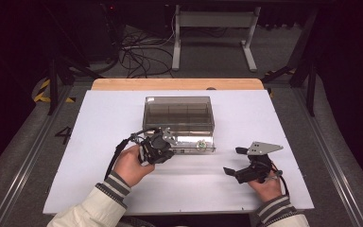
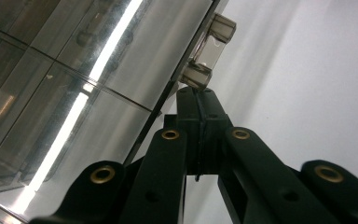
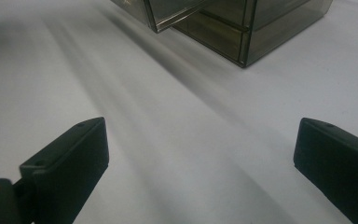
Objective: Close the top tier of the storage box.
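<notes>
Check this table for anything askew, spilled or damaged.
Nothing spilled or broken. The smoky plastic box sits square on the table, but its front drawer stands partly pulled out, with the left gripper shut at its handle.

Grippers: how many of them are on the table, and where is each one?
2. The left gripper is at the front of the smoky clear box, jaws shut. The right gripper rests open on the white table, right of the box.

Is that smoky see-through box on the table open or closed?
Open a little: in the high view the box's front drawer sticks out toward the person, and the right claw view shows its corner jutting past the box front.
</notes>
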